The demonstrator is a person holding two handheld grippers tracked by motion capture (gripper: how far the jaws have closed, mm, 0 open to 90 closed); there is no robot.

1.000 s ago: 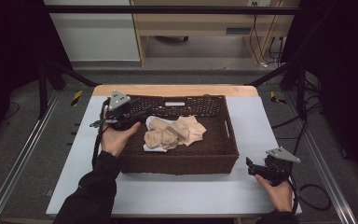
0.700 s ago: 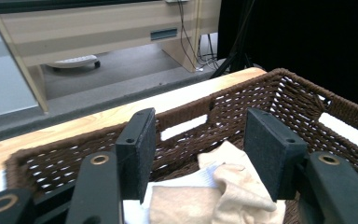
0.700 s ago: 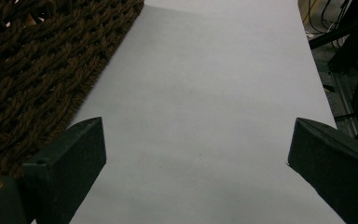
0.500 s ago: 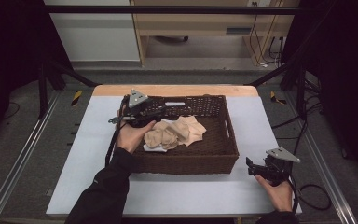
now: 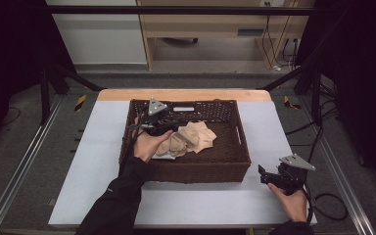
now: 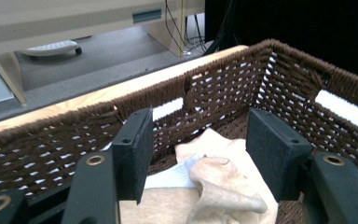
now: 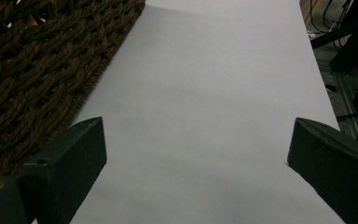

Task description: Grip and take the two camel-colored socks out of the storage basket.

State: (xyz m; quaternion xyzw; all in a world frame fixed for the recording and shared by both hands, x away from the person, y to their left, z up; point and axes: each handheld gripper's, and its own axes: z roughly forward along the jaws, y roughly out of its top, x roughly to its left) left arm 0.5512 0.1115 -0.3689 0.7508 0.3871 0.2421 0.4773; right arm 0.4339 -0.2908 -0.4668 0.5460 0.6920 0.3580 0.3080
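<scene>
My left gripper [image 6: 196, 161] hangs released over the beige cloth [image 6: 223, 182] at the basket's [image 5: 225, 171] ten o'clock, nothing grasped yet; right gripper [image 7: 196, 172] idles released.

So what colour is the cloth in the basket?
Pale beige cloth, clearest in the left gripper view, inside the dark brown woven basket.

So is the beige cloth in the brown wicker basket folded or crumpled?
Crumpled: the beige cloth lies bunched in uneven folds inside the brown wicker basket.
</scene>
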